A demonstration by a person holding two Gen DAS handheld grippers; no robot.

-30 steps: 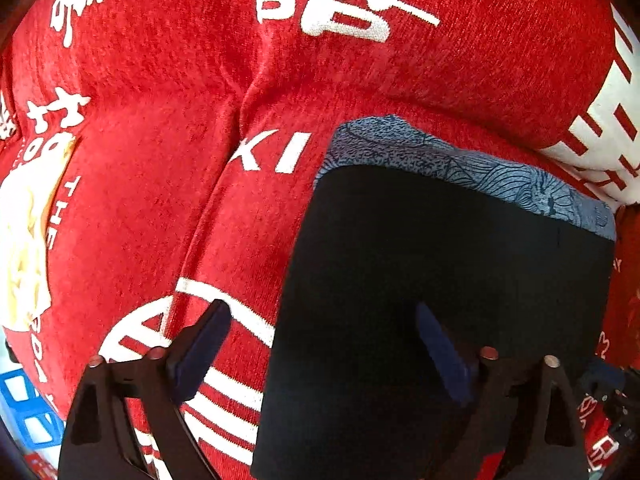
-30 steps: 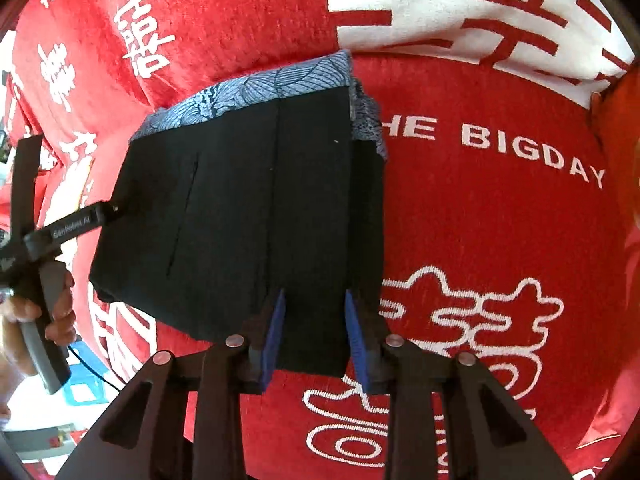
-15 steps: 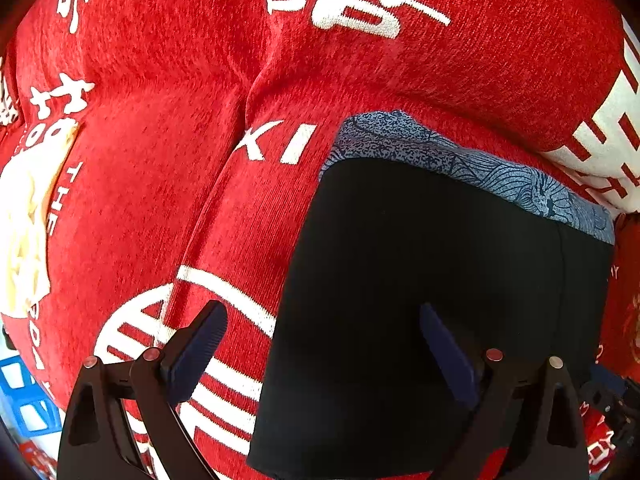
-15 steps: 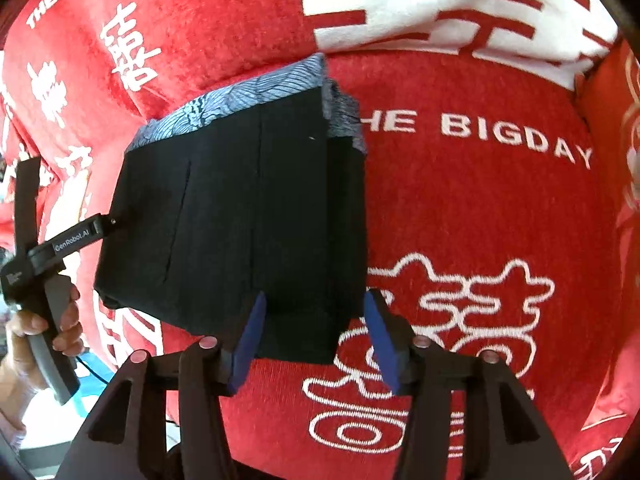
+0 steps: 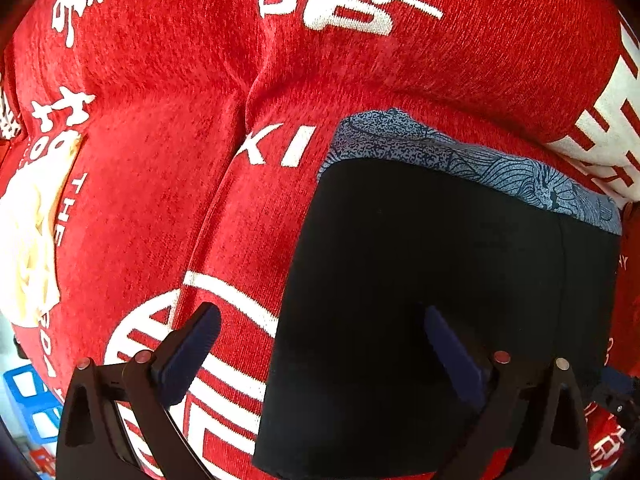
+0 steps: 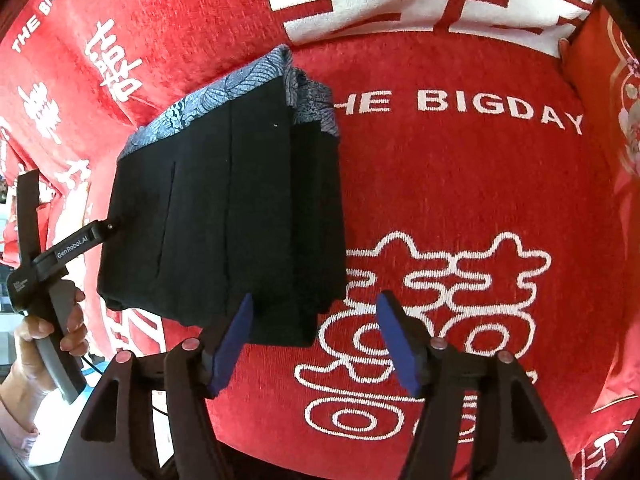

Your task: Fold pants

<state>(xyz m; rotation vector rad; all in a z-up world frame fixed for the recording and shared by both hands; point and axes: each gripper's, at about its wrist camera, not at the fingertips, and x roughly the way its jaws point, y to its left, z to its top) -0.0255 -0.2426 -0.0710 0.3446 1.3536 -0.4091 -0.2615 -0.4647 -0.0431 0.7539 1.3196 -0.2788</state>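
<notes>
left wrist view
- surface: red cover [image 5: 168, 200] with white lettering, soft and padded (a sofa or bed, cannot tell which; no desk in sight).
- pants: pants [image 5: 440, 280], black, folded to a compact block, grey patterned waistband [image 5: 480, 164] at the far edge.
- left gripper: left gripper [image 5: 320, 344] pointing steeply down, jaws at their widest, nothing pressed between them.
- relation: the near left edge of the block runs between the two pads; one pad is over bare red cover, the other over the black cloth. contact with the cloth cannot be told.

right wrist view
- pants: same block [image 6: 224, 220], lying up and left of the jaws, long axis running away from the camera toward the waistband [image 6: 208, 100].
- right gripper: right gripper [image 6: 316, 340], jaws have just been opening and now stand moderately wide; the near right corner of the block sits just beyond the left pad, not clamped.
- other hand: the person's left hand [image 6: 44, 344] holds the left gripper's handle at the far left side of the block.

judgement
- stage: fold appears complete or nearly so; both grippers released.
- nearer hand: both sit at the near edge, left at its left corner, right at its right corner (neither clearly closer).
- risk: the layered right side may spring open once let go.
</notes>
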